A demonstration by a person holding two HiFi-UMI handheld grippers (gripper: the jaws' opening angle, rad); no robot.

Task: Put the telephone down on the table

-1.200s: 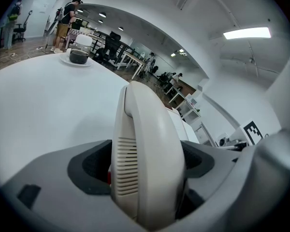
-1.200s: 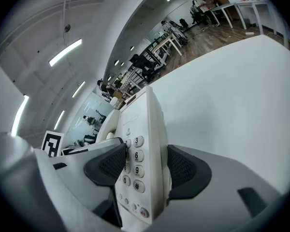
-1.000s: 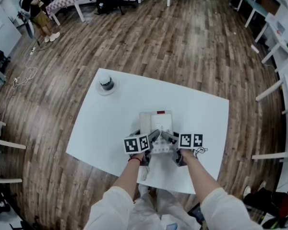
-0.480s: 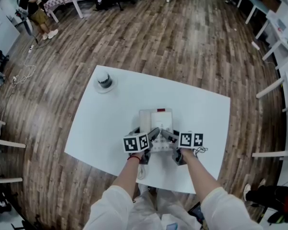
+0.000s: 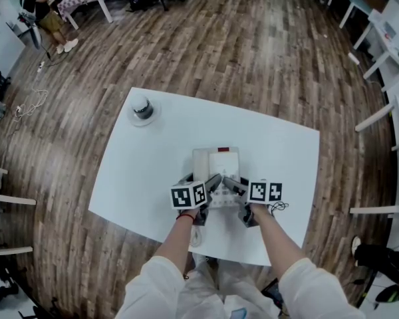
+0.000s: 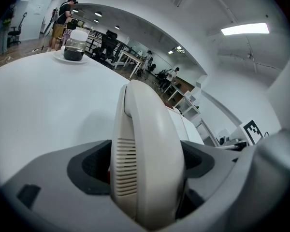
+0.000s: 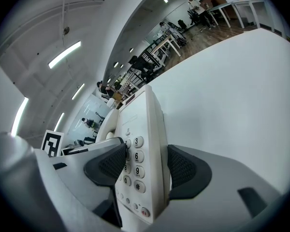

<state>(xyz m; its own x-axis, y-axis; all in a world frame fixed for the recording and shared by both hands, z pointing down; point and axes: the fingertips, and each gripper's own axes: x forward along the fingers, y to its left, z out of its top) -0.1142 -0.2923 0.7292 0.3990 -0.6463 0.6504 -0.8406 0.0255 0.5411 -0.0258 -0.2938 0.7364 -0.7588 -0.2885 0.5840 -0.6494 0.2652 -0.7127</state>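
Head view | left tongs [image 5: 210,186], right tongs [image 5: 234,187] clamp telephone [image 5: 216,162] — jar [image 5: 142,107] holds dark contents

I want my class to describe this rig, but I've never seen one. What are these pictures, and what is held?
A person, not a robot, holds a two-jaw gripper in each hand. One camera looks down from the person's head; the others ride on the grippers. On the white rectangular table stands a lidded glass jar on a white saucer. The left gripper clamps the handset side of the cream plastic telephone, the right gripper its keypad side.
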